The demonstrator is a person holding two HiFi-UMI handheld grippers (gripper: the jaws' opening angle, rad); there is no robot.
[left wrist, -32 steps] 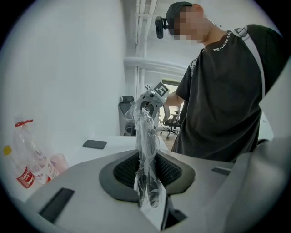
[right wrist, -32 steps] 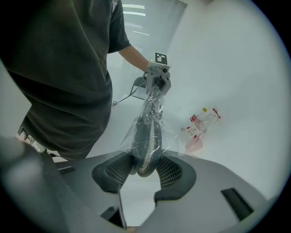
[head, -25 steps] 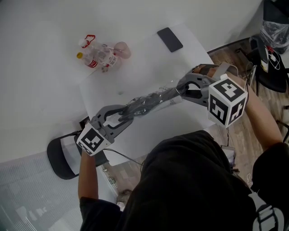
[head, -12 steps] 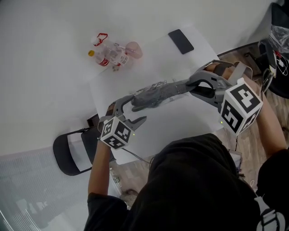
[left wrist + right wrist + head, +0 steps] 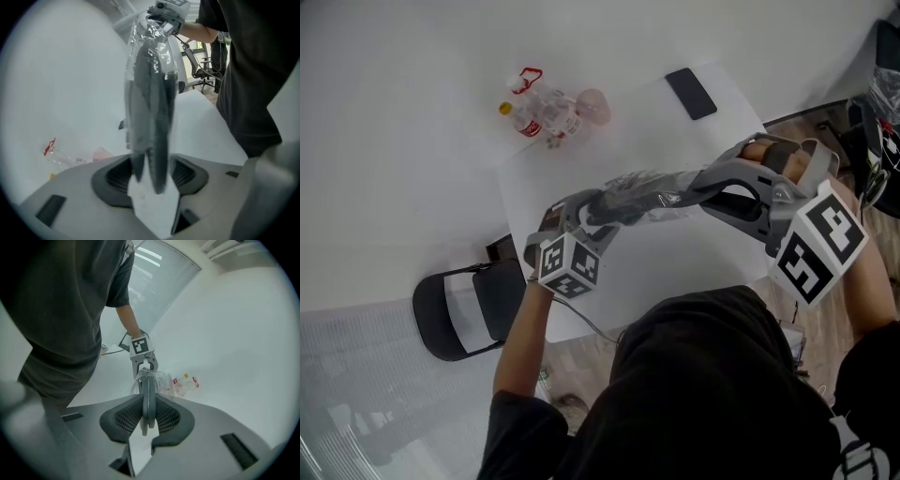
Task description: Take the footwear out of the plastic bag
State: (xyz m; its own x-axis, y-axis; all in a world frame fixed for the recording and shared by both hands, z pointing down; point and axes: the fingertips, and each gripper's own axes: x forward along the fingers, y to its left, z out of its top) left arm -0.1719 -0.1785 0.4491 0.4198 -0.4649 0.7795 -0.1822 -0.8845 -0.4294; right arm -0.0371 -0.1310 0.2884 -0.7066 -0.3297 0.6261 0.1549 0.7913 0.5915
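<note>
A clear plastic bag with flat grey footwear [image 5: 645, 196] stretches above the white table [image 5: 675, 258] between both grippers. My right gripper [image 5: 696, 184] is shut on its right end; in the right gripper view the grey edge [image 5: 148, 401] sits pinched between the pads. My left gripper [image 5: 588, 217] stands around the bag's left end. In the left gripper view the bagged footwear [image 5: 150, 108] hangs between the jaws [image 5: 150, 174], which have just been closing, and a narrow gap still shows beside the pads. The right gripper [image 5: 166, 10] shows at the bag's top.
A bundle of plastic bottles [image 5: 548, 111] lies at the table's far left and a black phone [image 5: 691, 93] at its far right corner. A black chair [image 5: 467, 309] stands left of the table. More chairs stand on the wooden floor [image 5: 872, 131] to the right.
The left gripper let go of the bag's end, opened and shifted right to stand around the bag again. The right gripper rose a little with the bag in it.
</note>
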